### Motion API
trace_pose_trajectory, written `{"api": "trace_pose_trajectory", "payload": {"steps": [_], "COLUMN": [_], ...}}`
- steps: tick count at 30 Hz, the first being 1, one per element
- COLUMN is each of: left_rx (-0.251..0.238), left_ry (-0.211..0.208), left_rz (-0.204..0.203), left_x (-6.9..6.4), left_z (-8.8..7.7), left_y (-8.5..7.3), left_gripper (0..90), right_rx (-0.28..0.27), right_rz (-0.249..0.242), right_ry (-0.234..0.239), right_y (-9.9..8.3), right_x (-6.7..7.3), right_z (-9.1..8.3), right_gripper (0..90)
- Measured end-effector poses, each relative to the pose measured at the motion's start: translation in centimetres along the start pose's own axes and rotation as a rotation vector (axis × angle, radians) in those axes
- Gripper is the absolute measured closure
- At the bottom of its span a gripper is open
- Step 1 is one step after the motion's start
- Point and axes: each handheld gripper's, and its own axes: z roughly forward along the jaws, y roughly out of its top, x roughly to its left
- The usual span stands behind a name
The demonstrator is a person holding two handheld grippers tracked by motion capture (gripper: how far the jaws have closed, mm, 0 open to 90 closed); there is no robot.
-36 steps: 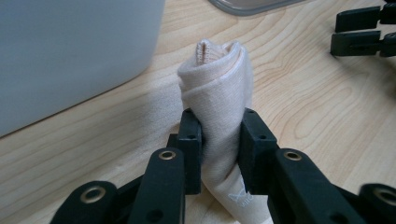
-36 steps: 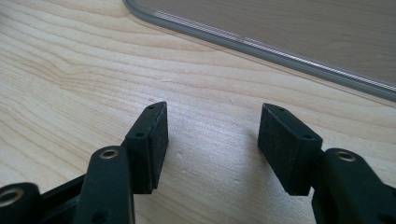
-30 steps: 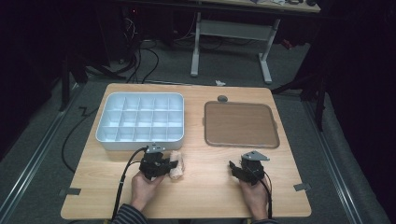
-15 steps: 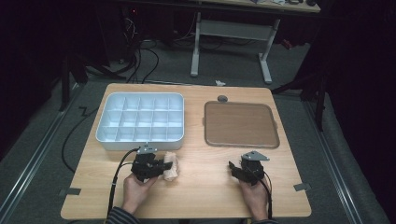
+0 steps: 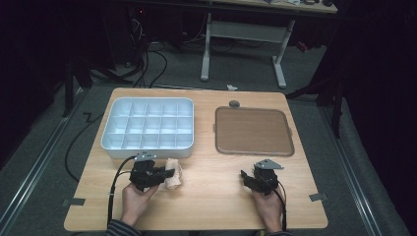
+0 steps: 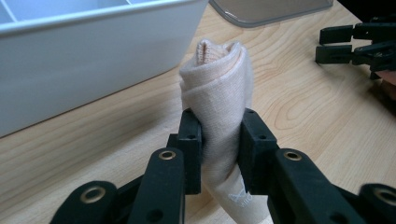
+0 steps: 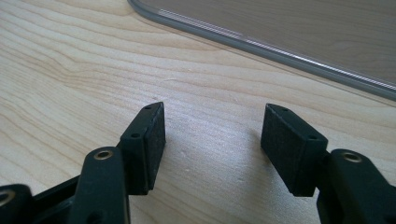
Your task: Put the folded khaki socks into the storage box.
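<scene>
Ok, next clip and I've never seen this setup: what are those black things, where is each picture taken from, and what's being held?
A person sits at a wooden table with a hand-held clamp tool in each hand. One picture looks down from above; the other two come from cameras riding on each tool, looking along its black jaws. The left gripper is pinching a rolled beige cloth. The right gripper is open with nothing between its jaws. Farther back lie a white compartment tray and its flat lid.
</scene>
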Motion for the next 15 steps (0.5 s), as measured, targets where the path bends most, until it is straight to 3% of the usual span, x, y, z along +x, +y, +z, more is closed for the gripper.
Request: {"api": "trace_pose_trajectory", "payload": {"steps": [15], "left_rx": [-0.023], "left_ry": [-0.011], "left_rz": [-0.038], "left_x": [1.0], "left_z": [-1.2], "left_y": [-0.1], "left_gripper": [73.2], "right_rx": [0.001], "right_rz": [0.002], "right_ry": [0.0], "right_y": [0.0], "right_x": [0.0], "right_z": [0.0], "right_gripper": [40.4]}}
